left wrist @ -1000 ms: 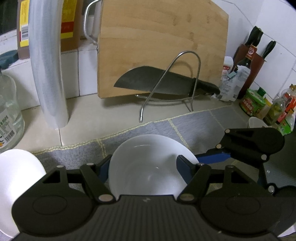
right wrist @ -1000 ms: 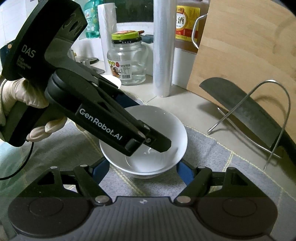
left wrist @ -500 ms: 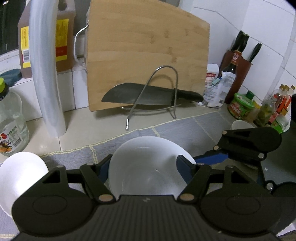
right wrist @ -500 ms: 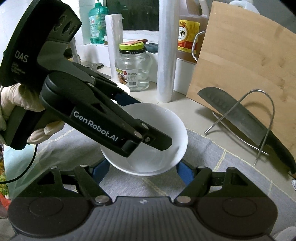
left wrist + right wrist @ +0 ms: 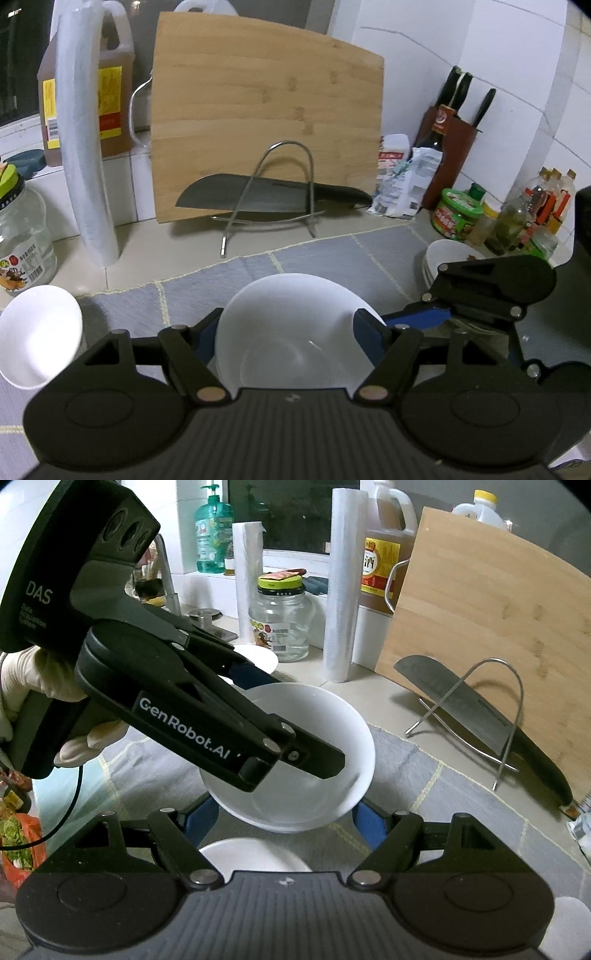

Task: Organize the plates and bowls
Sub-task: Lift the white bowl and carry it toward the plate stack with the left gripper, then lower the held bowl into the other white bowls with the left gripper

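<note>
A white bowl (image 5: 291, 325) is held between the fingers of my left gripper (image 5: 284, 332), lifted above the grey mat (image 5: 332, 254). In the right wrist view the same bowl (image 5: 332, 738) hangs in the left gripper (image 5: 295, 753), with my right gripper (image 5: 284, 819) open around its near side, blue pads apart from it. Another white dish (image 5: 255, 856) lies below the right gripper. A small white bowl (image 5: 37, 332) sits at the left. A stack of white bowls (image 5: 447, 254) stands at the right.
A bamboo cutting board (image 5: 266, 122) leans on the wall behind a cleaver (image 5: 266, 197) on a wire stand (image 5: 273, 184). A plastic roll (image 5: 81, 147), glass jar (image 5: 18, 232), oil jug (image 5: 107, 99), knife block (image 5: 450, 147) and condiment jars (image 5: 458, 214) line the counter.
The left gripper has lifted the bowl off the mat and carried it up and rightward. The right gripper rose with it, and the dish below it and the stack at right came into view.
</note>
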`<state>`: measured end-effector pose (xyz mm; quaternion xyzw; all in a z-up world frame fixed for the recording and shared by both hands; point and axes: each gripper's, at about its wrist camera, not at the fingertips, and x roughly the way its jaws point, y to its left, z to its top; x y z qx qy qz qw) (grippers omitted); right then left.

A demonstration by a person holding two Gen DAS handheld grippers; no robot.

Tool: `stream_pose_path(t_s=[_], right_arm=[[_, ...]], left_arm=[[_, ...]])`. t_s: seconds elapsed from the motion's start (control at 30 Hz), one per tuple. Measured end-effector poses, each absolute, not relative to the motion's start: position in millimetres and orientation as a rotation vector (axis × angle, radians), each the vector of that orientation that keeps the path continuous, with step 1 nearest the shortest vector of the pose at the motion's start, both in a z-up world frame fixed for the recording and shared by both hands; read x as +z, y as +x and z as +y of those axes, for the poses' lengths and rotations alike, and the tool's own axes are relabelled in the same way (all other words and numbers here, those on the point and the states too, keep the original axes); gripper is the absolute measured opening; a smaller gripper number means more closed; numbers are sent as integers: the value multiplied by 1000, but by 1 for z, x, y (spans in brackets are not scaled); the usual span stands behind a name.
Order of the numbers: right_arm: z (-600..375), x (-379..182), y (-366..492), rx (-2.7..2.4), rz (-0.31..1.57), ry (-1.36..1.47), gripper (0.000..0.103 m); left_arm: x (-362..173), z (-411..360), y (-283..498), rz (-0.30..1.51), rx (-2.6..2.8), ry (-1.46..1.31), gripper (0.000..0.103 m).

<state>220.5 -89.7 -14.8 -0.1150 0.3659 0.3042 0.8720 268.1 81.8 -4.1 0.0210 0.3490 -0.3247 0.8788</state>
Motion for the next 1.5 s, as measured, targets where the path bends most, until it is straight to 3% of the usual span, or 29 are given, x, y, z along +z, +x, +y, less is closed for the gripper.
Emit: stream_pose_path(t_s=[0.57, 1.5], right_arm=[[-116, -11, 168, 663, 777, -243, 83], [-120, -31, 155, 690, 852, -265, 83]], left_arm=[[-5, 60, 206, 731, -677, 6, 76], [-34, 53, 192, 807, -676, -30, 79]])
